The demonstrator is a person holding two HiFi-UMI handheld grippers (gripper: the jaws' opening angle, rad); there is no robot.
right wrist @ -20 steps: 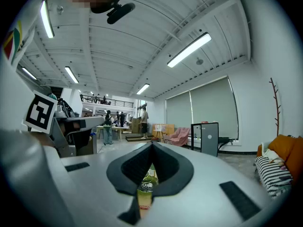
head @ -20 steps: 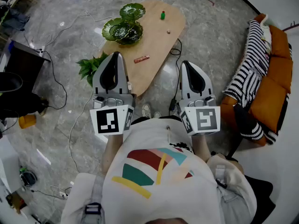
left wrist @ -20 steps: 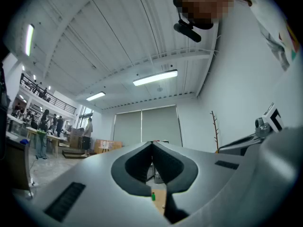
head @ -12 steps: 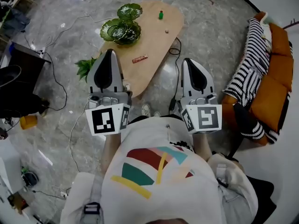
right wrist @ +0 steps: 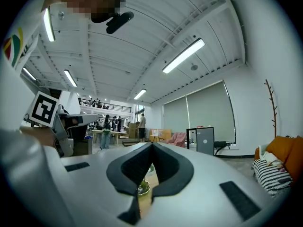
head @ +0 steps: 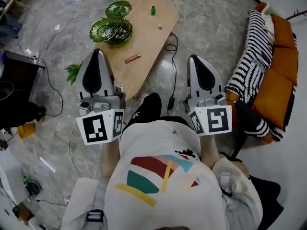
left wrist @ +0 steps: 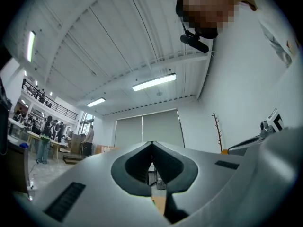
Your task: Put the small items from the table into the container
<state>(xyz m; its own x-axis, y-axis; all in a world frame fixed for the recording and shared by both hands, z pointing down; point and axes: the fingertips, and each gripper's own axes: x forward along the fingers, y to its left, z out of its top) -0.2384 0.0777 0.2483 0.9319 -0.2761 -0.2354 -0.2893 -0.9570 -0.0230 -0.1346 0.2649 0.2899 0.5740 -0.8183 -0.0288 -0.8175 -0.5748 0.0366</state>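
A: What is to be noted on the left?

B: The left gripper [head: 96,52] is held above the floor by the table's near edge. Its jaws are pressed together with nothing between them. A potted plant [head: 73,72] stands just beside that edge, and its leaves could be brushed if the gripper is swung low.

A: Where is the container?

B: A cluster of green leaf-shaped dishes [head: 111,30], taken to be the container, sits at the left end of the wooden table [head: 144,40]. The dishes look shallow, so anything released from too high could bounce over a rim.

A: And the small items?

B: All three lie on the table, and none has been picked up. A brown bar [head: 132,58] lies nearest, close to the edge. It lies flat, so it could be slid off onto the floor if the pads are closed off-centre. A green bottle [head: 153,10] stands upright at the far side and could be toppled and sent rolling by a sideways touch. A small pale piece [head: 160,27] lies near it, and it is tiny enough to be squeezed out of a grasp.

A: Anything further right?

B: A black cable [head: 169,47] hangs from the table's edge to the floor and could be snagged as the table is approached. The right gripper [head: 195,58] is also clenched on nothing, well apart from the items. If either gripper is brought in without being opened first, an item would be pushed rather than taken.
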